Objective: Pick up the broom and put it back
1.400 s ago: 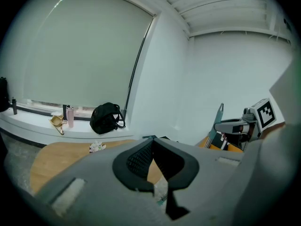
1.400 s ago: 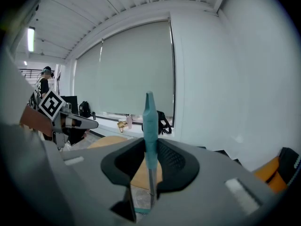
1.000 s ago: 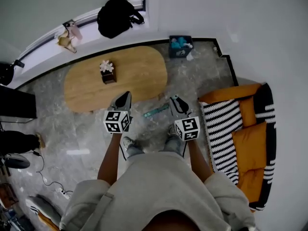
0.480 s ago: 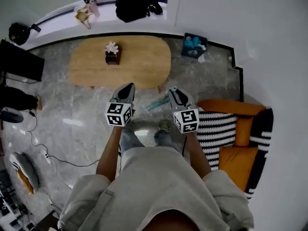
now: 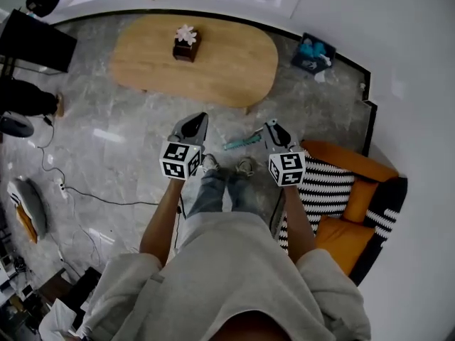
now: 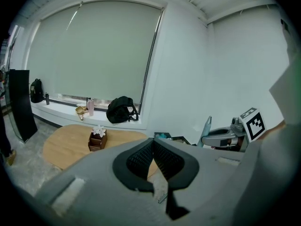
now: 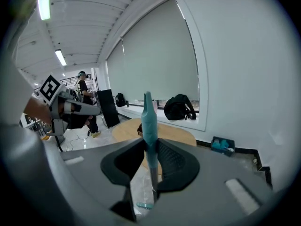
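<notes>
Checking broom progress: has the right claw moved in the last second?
Yes, slightly: in the head view the right claw, shut on the broom, sits farther from the wooden table.

Legible text, labels, brands, numbers: none found in any view.
Printed marks only: black-and-white square code patterns on the marker cube (image 5: 179, 160) of the left gripper (image 5: 198, 118) and on the marker cube (image 5: 286, 169) of the right gripper (image 5: 271, 125). They carry no letters or digits.

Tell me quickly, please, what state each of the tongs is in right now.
The left tongs are closed, with nothing between them.
The right tongs are closed on the handle of the teal broom.
</notes>
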